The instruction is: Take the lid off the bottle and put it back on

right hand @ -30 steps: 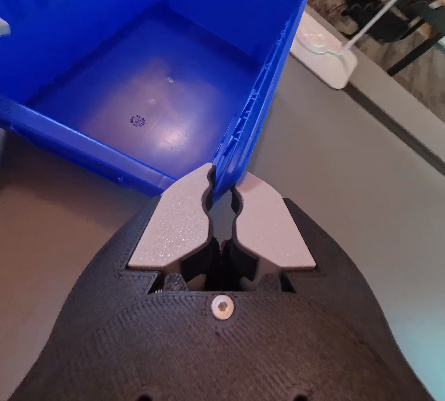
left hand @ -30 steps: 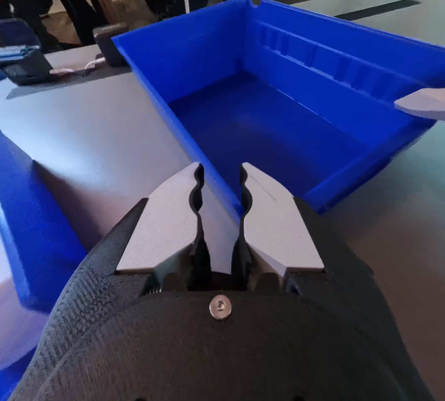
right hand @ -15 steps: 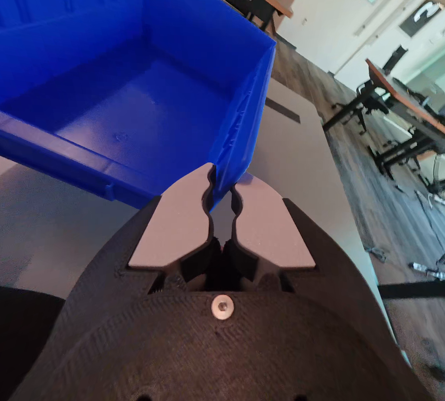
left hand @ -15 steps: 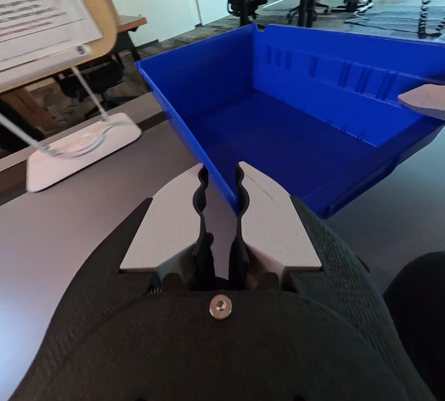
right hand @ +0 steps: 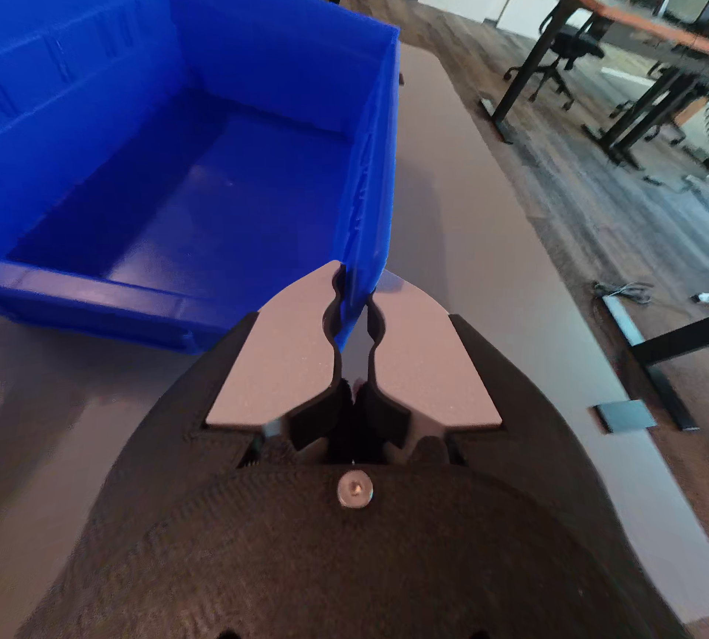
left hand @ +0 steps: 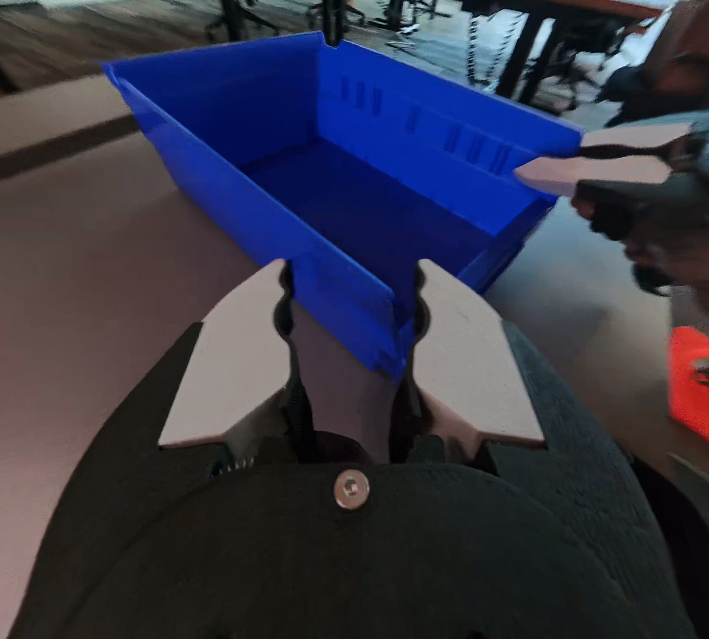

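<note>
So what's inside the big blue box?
Nothing shows inside the blue box: only its bare blue floor and ribbed walls. The near right corner is hidden behind the right gripper. No bottle or lid appears in either view.

left gripper [left hand: 351, 275] | right gripper [right hand: 355, 288] | black shells | grey fingers | silver screws
</note>
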`<state>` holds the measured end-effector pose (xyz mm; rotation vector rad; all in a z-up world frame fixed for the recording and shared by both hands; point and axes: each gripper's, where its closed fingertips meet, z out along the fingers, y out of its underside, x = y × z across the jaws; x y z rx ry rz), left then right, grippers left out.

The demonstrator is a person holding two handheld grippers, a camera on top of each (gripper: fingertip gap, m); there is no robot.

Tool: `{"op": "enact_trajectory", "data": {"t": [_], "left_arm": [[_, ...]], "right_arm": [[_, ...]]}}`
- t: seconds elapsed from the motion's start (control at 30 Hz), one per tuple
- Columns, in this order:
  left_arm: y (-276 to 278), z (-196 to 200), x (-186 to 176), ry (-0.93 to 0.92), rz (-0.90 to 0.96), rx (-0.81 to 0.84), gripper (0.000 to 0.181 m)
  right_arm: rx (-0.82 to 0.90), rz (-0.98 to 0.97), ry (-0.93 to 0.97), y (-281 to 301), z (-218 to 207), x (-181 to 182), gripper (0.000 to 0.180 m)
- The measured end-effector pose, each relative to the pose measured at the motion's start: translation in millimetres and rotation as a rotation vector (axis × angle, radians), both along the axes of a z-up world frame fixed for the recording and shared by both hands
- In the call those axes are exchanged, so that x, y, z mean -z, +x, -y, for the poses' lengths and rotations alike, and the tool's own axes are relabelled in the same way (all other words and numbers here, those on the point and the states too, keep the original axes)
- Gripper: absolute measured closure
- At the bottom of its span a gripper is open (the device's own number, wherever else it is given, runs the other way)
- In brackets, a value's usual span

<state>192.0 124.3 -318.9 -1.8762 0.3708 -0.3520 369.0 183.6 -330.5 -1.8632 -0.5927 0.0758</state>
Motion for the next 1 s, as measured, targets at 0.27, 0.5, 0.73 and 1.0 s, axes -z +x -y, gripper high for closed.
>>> {"op": "enact_trajectory", "data": {"t": [0.27,0.5,0.73,1.0], "left_arm": [[-172,97,-85,0.273,-0.002,-0.332,0.088],[-403,246,-93,0.189,-0.452,-0.996,0.099],[-422,257,-12,-0.041,-0.421,-0.951,0.142],[-409,246,-17,0.059,-0.283,-0.901,0.168]], "right_arm": [[-0.015,-0.254,0.139,-13,13,-71,0.059],[-0.456,-0.318,-0.116,-163,62,-68,0.067],[-0.285,0.052,-0.253,-199,59,2,0.086],[-0.103,0.223,-0.147,-171,42,9,0.171]]}}
